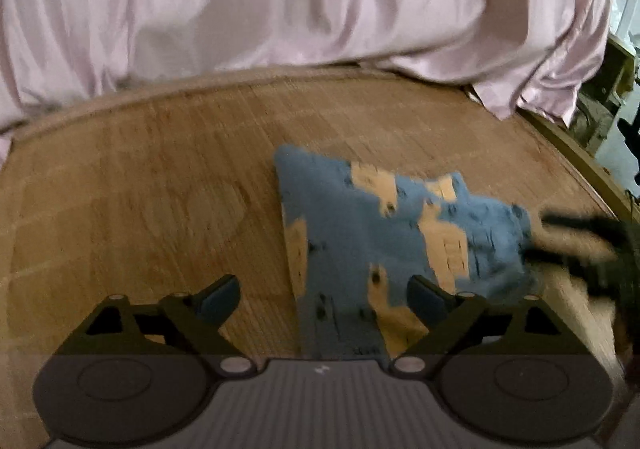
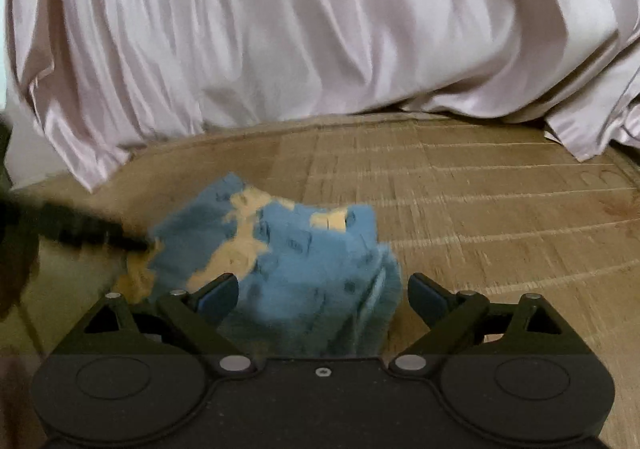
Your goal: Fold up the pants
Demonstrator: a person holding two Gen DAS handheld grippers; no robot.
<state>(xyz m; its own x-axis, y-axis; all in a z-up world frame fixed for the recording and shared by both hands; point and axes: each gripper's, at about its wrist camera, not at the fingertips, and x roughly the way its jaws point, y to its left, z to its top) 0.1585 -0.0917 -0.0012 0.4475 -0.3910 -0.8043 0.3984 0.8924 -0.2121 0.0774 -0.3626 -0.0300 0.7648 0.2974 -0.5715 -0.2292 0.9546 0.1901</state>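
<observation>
On the woven mat (image 1: pixel 160 177), close to both cameras, lie the blue pants (image 1: pixel 360 233) with tan patches, folded into a small bundle. In the left view the bundle's long side runs from near the camera away and to the right. The left tongs (image 1: pixel 323 299) are wide open and hold nothing; the pants lie between and past the fingers. The right tongs (image 2: pixel 323 299) are wide open too, empty, right over the pants (image 2: pixel 288 249). Each view shows the other tongs as a dark blur beside the pants. Far behind the pants hangs a big pink sheet (image 2: pixel 320 29), draped down onto the mat.
</observation>
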